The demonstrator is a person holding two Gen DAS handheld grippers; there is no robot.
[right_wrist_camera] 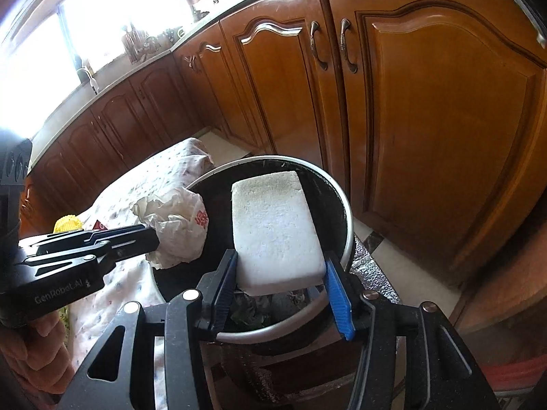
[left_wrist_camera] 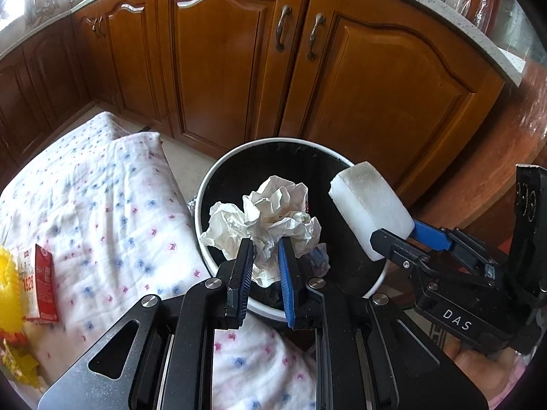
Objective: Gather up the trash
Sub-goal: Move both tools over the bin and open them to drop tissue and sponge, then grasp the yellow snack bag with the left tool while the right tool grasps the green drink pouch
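My left gripper (left_wrist_camera: 266, 251) is shut on a crumpled white paper wad (left_wrist_camera: 270, 218) and holds it over the open round trash bin (left_wrist_camera: 218, 167). In the right wrist view the wad (right_wrist_camera: 177, 225) hangs at the bin's left rim. My right gripper (right_wrist_camera: 280, 273) is shut on a white foam block (right_wrist_camera: 273, 232), held above the bin (right_wrist_camera: 345, 218). The block (left_wrist_camera: 369, 205) and right gripper (left_wrist_camera: 400, 239) also show at the bin's right side in the left wrist view. Dark trash lies in the bin.
A table with a white dotted cloth (left_wrist_camera: 102, 205) stands left of the bin. On it lie a red and white carton (left_wrist_camera: 41, 283) and a yellow plastic object (left_wrist_camera: 8, 294). Brown wooden cabinets (left_wrist_camera: 376, 85) stand close behind the bin.
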